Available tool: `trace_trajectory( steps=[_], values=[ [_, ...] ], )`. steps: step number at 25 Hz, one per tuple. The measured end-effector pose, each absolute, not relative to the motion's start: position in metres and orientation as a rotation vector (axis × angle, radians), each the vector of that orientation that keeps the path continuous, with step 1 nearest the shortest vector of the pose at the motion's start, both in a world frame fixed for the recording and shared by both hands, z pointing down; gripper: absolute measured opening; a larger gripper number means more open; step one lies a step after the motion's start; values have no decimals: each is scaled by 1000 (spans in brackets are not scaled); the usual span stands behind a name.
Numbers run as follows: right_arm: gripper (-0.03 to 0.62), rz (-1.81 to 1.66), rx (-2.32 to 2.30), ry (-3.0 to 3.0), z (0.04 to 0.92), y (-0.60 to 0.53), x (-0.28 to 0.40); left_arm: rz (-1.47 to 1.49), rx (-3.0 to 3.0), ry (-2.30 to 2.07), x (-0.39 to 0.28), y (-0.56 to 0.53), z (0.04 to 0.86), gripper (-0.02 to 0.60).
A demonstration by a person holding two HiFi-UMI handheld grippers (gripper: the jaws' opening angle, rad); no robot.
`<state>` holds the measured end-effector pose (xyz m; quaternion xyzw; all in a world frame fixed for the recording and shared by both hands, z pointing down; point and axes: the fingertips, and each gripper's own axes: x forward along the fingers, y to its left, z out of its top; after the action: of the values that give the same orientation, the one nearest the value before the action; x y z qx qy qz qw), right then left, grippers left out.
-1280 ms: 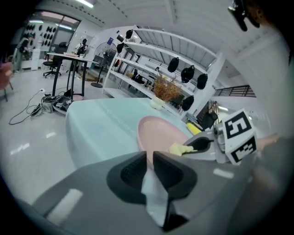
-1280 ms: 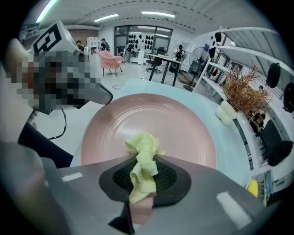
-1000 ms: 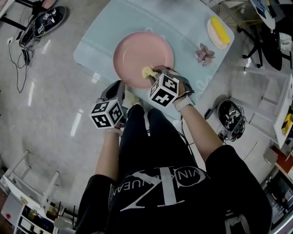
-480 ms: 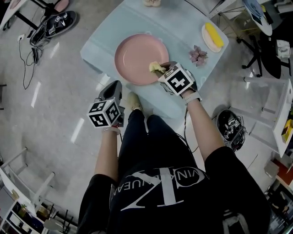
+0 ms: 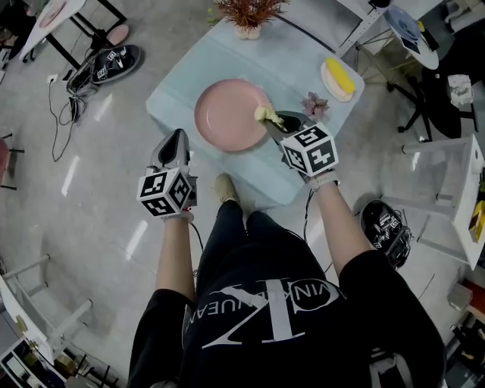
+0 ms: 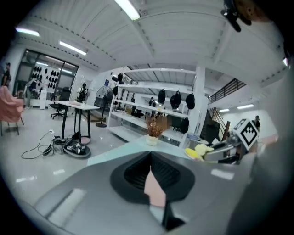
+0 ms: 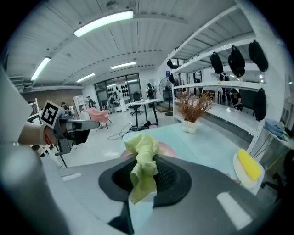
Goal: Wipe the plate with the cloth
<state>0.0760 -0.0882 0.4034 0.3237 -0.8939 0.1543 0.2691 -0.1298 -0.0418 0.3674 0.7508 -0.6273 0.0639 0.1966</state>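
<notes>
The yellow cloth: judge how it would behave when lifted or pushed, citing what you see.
Probably floppy: the yellow cloth bunches and droops between the fingers of the right gripper. Likely light: a small pinch holds it up. Pushed, it would probably crumple rather than slide.

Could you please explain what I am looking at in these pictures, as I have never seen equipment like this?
There is no robot here: a person stands at a table with a hand-held two-jaw claw in each hand. The head view comes from a camera on the person's head, looking down. The other two views come from cameras riding on each claw. On the pale blue table are a pink plate, a small dish with something yellow, a pink flower and a potted dried plant. The right claw is shut on a yellow cloth at the plate's edge. The left claw is shut, holds nothing and hangs beside the table.
</notes>
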Motion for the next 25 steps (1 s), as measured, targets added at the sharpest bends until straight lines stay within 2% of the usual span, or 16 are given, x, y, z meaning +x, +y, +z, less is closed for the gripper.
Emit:
trace_trajectory(
  steps=[9, 25],
  values=[
    [75, 416, 1004, -2592, 333, -82, 94, 144, 2192, -1902, -134, -28, 298, 0],
    [77, 269, 1161, -2731, 251, -79, 102, 54, 2219, -2072, -158, -4, 224, 0]
  ],
)
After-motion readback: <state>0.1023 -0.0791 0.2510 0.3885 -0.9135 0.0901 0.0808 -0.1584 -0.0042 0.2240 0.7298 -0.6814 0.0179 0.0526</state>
